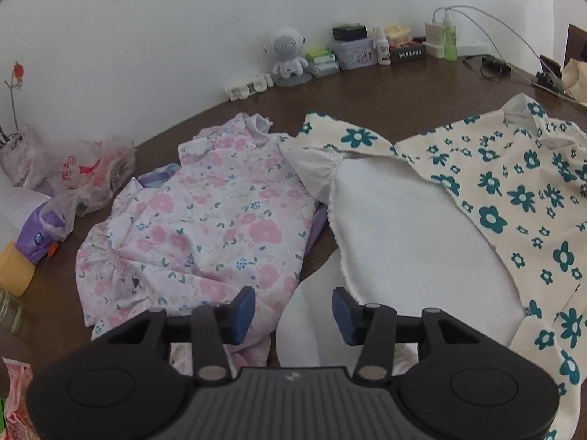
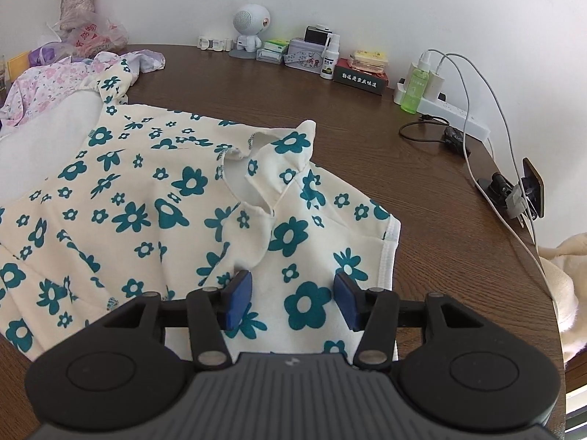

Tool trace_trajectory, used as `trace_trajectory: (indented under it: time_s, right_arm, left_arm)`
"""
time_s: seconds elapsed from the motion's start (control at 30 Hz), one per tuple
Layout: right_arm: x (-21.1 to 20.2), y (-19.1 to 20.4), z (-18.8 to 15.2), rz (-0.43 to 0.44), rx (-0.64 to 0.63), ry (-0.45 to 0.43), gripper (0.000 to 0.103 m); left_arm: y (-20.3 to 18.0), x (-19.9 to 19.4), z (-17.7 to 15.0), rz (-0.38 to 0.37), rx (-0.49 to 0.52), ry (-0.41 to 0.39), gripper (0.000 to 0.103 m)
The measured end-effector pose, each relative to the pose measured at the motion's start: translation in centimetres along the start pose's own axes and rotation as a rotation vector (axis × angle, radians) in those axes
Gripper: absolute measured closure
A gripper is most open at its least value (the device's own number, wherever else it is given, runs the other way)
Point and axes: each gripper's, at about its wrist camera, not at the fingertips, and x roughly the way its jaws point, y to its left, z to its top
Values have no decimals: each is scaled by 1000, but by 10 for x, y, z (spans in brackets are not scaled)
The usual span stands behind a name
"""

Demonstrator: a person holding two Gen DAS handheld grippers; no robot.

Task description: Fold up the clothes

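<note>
The cream dress (image 2: pixel 154 198) runs off the left edge of the right wrist view and off the right and bottom edges of the left wrist view; each gripper's body hides its near hem. A purple garment (image 1: pixel 318 225) lies mostly hidden beneath the pink dress (image 1: pixel 205 227). The yellow tub (image 1: pixel 14 269) at far left is cut by the frame. Print on the far boxes (image 2: pixel 361 77) is too small to read. The phone's (image 2: pixel 533 187) screen faces away.
</note>
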Motion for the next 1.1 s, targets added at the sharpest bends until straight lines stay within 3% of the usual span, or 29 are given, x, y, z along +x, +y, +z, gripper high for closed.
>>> trace_trajectory:
  time_s: [0.1, 0.13, 0.17, 0.23, 0.47, 0.6, 0.7, 0.9, 0.97, 1.1]
  right_arm:
    - [0, -4, -2, 19, 8, -4, 52]
    - [0, -5, -3, 26, 11, -6, 52]
    - [0, -6, -3, 31, 14, -7, 52]
    - [0, -8, -4, 43, 18, -8, 53]
    - [-1, -6, -4, 27, -25, -3, 53]
    - [-4, -1, -5, -52, -93, 11, 53]
    - [-6, -1, -8, -97, -107, 11, 53]
    - [-5, -3, -9, -111, -80, 9, 53]
    - [-4, -5, -8, -111, -77, 9, 53]
    - [-3, -8, -7, -104, -61, 9, 53]
  left_arm:
    - [3, 16, -2, -42, -34, 48, 76]
    - [4, 17, -3, -55, -55, 43, 94]
    - [6, 17, -3, -68, -77, 37, 101]
    - [5, 11, -3, -48, -92, 1, 102]
    - [5, -26, -16, 195, -237, -182, 102]
    - [23, -33, -37, 262, -359, -179, 102]
    - [35, -35, -54, 242, -432, -154, 102]
    - [32, -36, -79, 215, -450, -101, 100]
    - [33, -39, -84, 209, -479, -90, 90]
    - [33, -55, -86, 227, -478, -132, 83]
